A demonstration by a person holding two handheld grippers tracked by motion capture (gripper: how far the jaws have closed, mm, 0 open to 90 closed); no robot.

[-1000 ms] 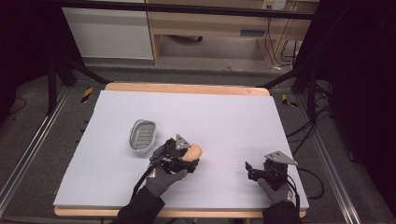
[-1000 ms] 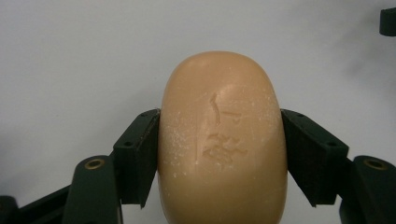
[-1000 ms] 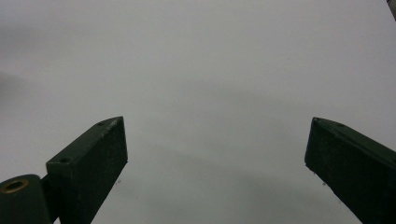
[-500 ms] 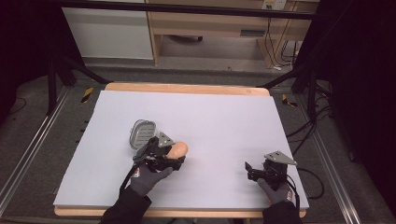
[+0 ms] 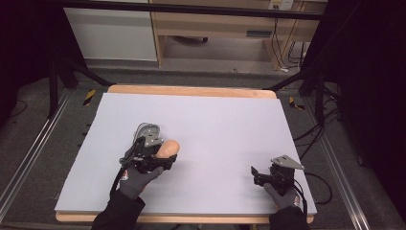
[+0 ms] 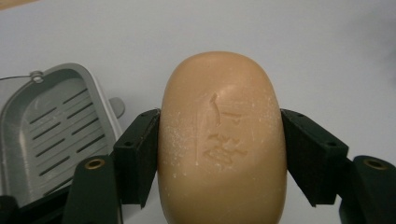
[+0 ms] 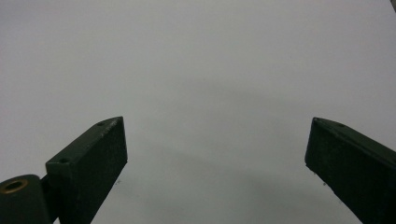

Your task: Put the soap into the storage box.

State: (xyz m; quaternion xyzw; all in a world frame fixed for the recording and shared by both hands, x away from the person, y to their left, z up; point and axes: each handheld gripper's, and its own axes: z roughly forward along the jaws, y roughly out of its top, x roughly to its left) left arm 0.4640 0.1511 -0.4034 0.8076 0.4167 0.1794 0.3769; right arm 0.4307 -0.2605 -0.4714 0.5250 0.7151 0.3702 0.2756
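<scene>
A tan oval bar of soap [image 6: 219, 140] with a stamped mark is clamped between the jaws of my left gripper [image 6: 219, 158]. In the high view the soap [image 5: 168, 148] sticks out to the right of the left gripper [image 5: 165, 154], held just above the white table sheet. A grey slotted soap dish [image 6: 42, 126] lies to the left of the soap; from above the dish [image 5: 145, 130] is largely hidden behind the gripper. My right gripper [image 5: 258, 174] rests near the front right of the table, its jaws wide apart [image 7: 215, 158] over bare sheet.
The white sheet [image 5: 225, 124] covers a wooden table whose edge shows at the back [image 5: 191, 90]. Black frame legs, cables and a cabinet stand beyond the table on the floor.
My left gripper has carried the soap leftward and a little back, ending over the right side of the soap dish. The right gripper has not moved.
</scene>
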